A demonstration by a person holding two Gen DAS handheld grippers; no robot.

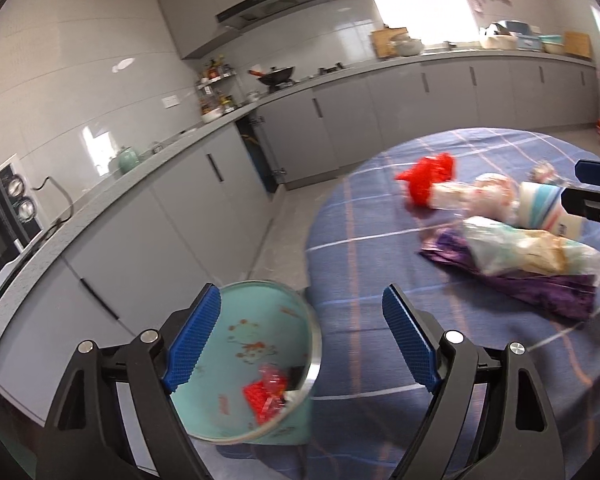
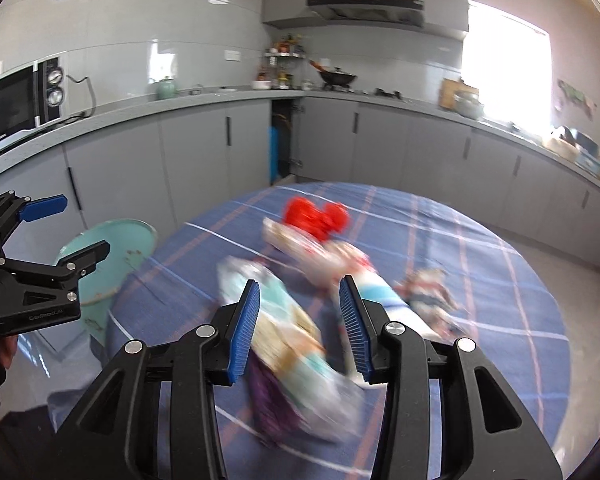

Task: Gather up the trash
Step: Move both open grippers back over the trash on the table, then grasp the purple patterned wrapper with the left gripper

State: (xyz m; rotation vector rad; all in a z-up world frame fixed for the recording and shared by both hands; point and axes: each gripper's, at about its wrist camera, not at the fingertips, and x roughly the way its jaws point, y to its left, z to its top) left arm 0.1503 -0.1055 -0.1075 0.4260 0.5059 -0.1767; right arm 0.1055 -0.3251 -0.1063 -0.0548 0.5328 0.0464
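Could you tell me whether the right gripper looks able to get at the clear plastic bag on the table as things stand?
Probably yes: the right gripper is open just above the clear plastic bag, with nothing between them.

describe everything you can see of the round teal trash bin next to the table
The round teal trash bin stands on the floor against the edge of the blue plaid-covered table. Its mouth is open, ringed by a shiny metal rim, and the teal inner wall carries small orange cartoon prints. Inside lies red crumpled trash with a bit of pale wrapper beside it. In the left wrist view the open left gripper hangs above it; nothing is seen touching the bin except the tablecloth edge. It looks upright, though blurred.
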